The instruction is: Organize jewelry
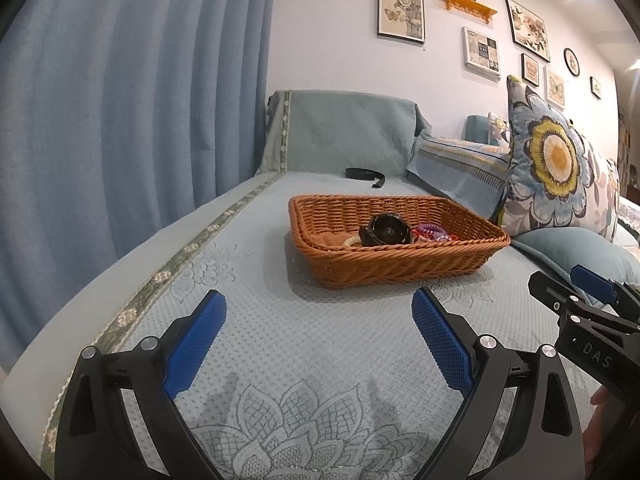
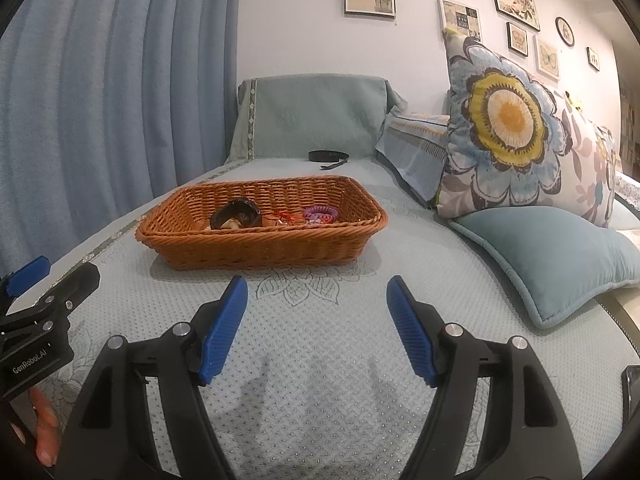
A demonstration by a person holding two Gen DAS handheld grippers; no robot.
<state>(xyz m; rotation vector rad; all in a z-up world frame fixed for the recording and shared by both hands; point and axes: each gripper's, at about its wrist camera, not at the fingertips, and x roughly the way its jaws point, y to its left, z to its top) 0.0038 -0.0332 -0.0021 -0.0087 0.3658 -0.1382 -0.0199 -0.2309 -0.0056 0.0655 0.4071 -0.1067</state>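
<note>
Judging from the layout, most pieces already lie in the wicker basket (image 2: 260,236) on the sofa, a black strap (image 2: 329,157) remains well behind it, and the left gripper (image 1: 318,336) and right gripper (image 2: 316,324) hover wide open, empty.

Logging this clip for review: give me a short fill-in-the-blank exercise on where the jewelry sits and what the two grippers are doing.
1. The watch and the purple coil bracelet lie inside the wicker ____.
2. The fingers of the left gripper and the right gripper are spread ____, holding nothing.
3. The black strap lies on the sofa cover, ____ the basket as seen from the grippers.

Missing words: basket; open; behind
</note>
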